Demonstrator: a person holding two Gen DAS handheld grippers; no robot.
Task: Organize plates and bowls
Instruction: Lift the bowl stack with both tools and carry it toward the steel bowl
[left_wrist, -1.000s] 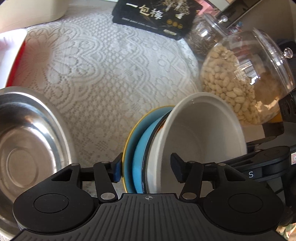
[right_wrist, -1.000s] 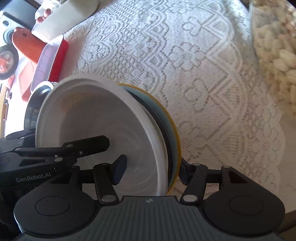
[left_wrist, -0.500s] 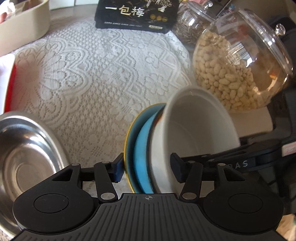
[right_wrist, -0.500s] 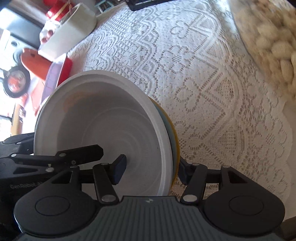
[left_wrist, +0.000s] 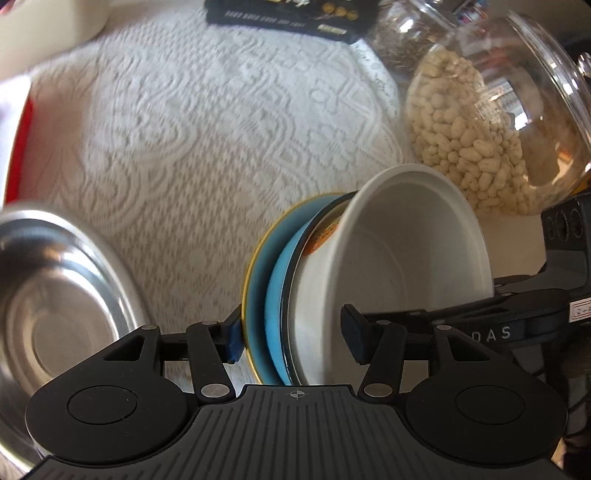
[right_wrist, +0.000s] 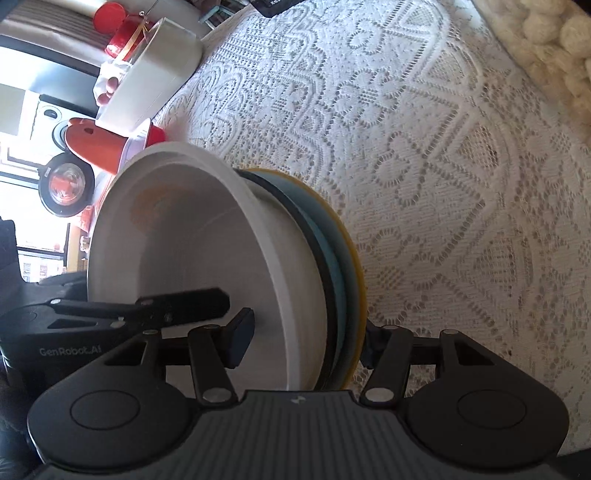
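Observation:
A stack of dishes is held on edge above the lace tablecloth: a white bowl (left_wrist: 413, 258) nested on a blue plate (left_wrist: 277, 295) and a teal plate with a yellow rim (left_wrist: 255, 280). My left gripper (left_wrist: 291, 334) is shut on this stack, one finger behind the teal plate, the other inside the bowl. My right gripper (right_wrist: 308, 338) is shut on the same stack (right_wrist: 207, 258) from the opposite side. A steel bowl (left_wrist: 55, 295) sits at the left.
A glass jar of peanuts (left_wrist: 480, 129) and a second jar (left_wrist: 399, 44) stand at the right. A black box (left_wrist: 291, 14) lies at the back. A red-rimmed dish (right_wrist: 147, 136) and a white container (right_wrist: 155, 74) sit at the far left.
Both grippers have lifted and tilted the stack together. The views have shifted; the steel bowl and jar stay in place on the table.

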